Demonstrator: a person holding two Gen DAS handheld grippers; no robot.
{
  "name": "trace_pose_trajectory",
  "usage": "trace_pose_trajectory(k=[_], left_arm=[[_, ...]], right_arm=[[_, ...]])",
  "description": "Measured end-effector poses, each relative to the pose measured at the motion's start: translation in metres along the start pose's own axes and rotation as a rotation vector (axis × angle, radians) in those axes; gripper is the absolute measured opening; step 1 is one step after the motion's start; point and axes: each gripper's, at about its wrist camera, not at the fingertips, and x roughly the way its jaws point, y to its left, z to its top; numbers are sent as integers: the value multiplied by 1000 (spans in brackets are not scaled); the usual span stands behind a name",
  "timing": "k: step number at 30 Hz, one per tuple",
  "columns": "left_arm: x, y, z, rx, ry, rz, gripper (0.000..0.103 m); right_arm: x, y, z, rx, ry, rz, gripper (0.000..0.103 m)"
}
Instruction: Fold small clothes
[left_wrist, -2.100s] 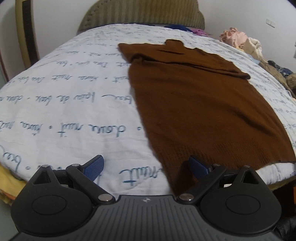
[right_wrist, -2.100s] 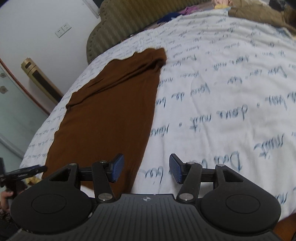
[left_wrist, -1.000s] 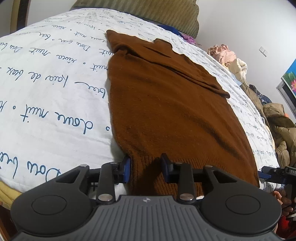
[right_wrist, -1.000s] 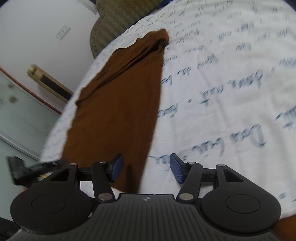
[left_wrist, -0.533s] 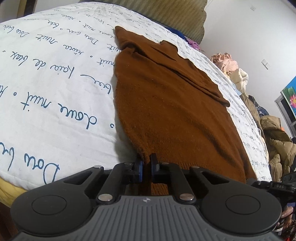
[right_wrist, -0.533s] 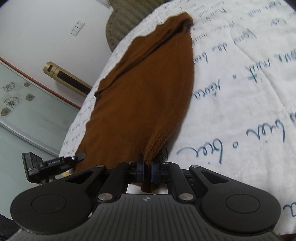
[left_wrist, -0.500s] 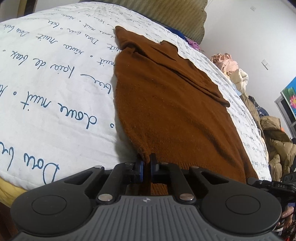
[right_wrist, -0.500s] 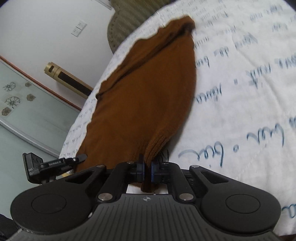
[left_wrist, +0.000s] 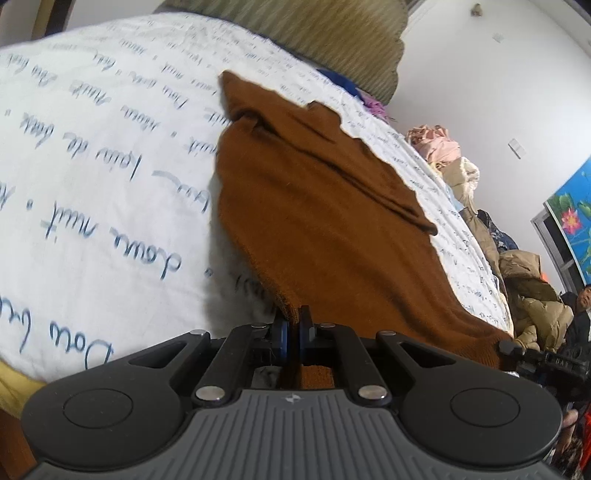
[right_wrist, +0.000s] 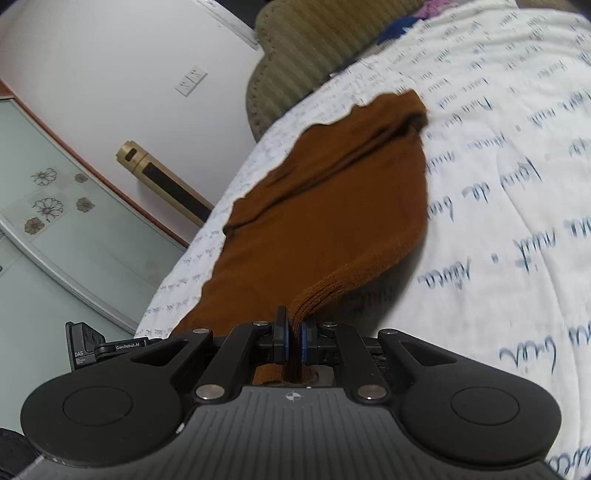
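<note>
A brown knit sweater lies lengthwise on the white bedsheet with blue script, its sleeves folded across the far end. My left gripper is shut on the sweater's near hem at its left corner, which is lifted off the sheet. In the right wrist view the sweater runs away from me, and my right gripper is shut on the ribbed hem at its right corner, also raised. The other gripper shows at the lower left of that view.
An olive ribbed headboard stands at the far end of the bed. Piled clothes and jackets lie along the right side. A glass door with flower prints and a gold stand are to the left of the bed.
Both grippers closed on the sweater's near hem corners and have lifted them a little, so the hem now rises off the sheet and the near edge bunches.
</note>
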Motion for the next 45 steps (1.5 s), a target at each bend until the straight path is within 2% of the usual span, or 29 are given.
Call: trace_pose_trajectory(k=[5,10,17,22,29,35,39,43,45], left_arm=[[-5,-14,20,14,-26,-48,5],[-5,-26,53,18,-84,-82,5],[12,-29,127,-47,-194,-96,5],[50,-29,189,-77,-230,-59,5],[146,-9,267,-157,-171,47,5],[223,22,298,-252,-98,114,5],[248,41,305,-325,-77,117,5],[258,48,311,-365,-61,109,5],[260,56,315,-434,-39,85,5]], right_arm=[[-1,16,23,-45,-39,21,11],[2,27,59,-87,-94,35,11],[24,20,129,-37,-212,46,11],[60,0,182,27,-242,39,11],[144,-44,241,173,-235,-10,11],[213,-103,267,318,-206,-97,11],[235,-134,273,438,-210,-86,11],[249,-147,274,469,-196,-105,12],[253,-155,273,537,-200,-112,17]])
